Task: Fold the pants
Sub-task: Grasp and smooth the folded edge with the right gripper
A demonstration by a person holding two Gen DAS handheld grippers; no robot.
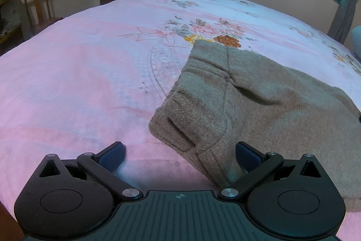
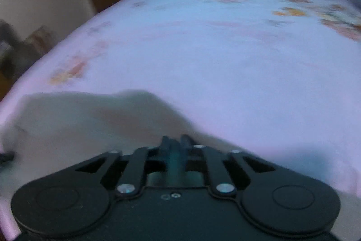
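Pants [image 1: 248, 101] lying flat on the pink floral bed [image 1: 79, 83], grey-brown and fuzzy, spread ahead and to the right of the left tool [image 1: 180, 156], near corner reaching in between its wide-spread blue pads, long axis running away up-right toward the far edge. Right tool [image 2: 174, 141] pinched narrow, apparently gripping a pale blurred fold of the pants at its tips, so likely the hand carrying the fold while the left sits ready to take that corner. No brand, label or legible writing anywhere.
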